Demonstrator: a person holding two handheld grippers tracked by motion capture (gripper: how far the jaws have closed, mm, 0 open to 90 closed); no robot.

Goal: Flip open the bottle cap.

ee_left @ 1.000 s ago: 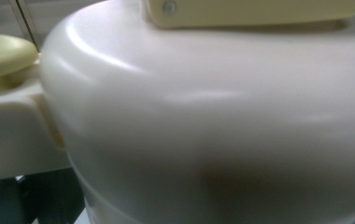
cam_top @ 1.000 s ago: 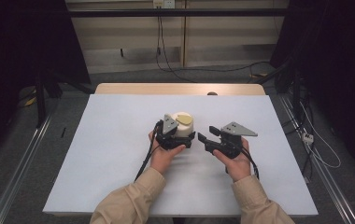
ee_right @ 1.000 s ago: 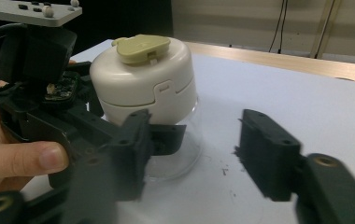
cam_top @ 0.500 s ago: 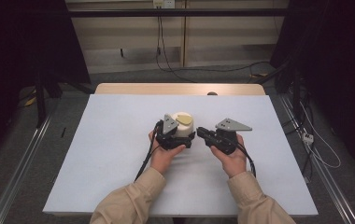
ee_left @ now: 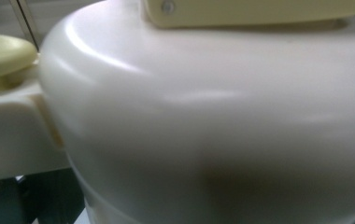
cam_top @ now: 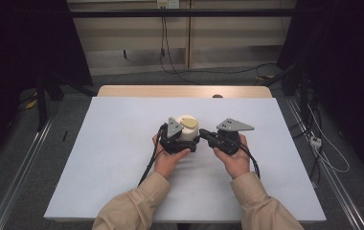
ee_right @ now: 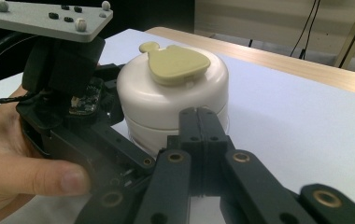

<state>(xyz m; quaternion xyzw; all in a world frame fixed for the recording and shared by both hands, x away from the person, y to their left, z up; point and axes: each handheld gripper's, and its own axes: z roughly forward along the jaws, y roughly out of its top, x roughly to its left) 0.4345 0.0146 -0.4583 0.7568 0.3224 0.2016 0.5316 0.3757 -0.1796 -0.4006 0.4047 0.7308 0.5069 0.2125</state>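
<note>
The table carried a pale sheet over most of its top, with a strip of bare wood along the far edge. Dark curtains stood at both sides of the room, cables trailed over the grey floor beyond the far edge, and metal rails ran along the floor on either side.

A cream round container with a yellowish lid tab stood upright on the sheet, midway between the left and right edges and somewhat nearer the far edge than the near one.

The left gripper sat against the container's left and near side. Its own view was taken up by the container's wall at very close range; whether its jaws were clamped on the body could not be told.

The right gripper had its jaws fully pressed together, nothing between them, with the tips just beside the container's lower wall; contact could not be confirmed.

Both hands gripped their tools from the near side, forearms in tan sleeves entering over the near edge, and the grippers converged on the container.
</note>
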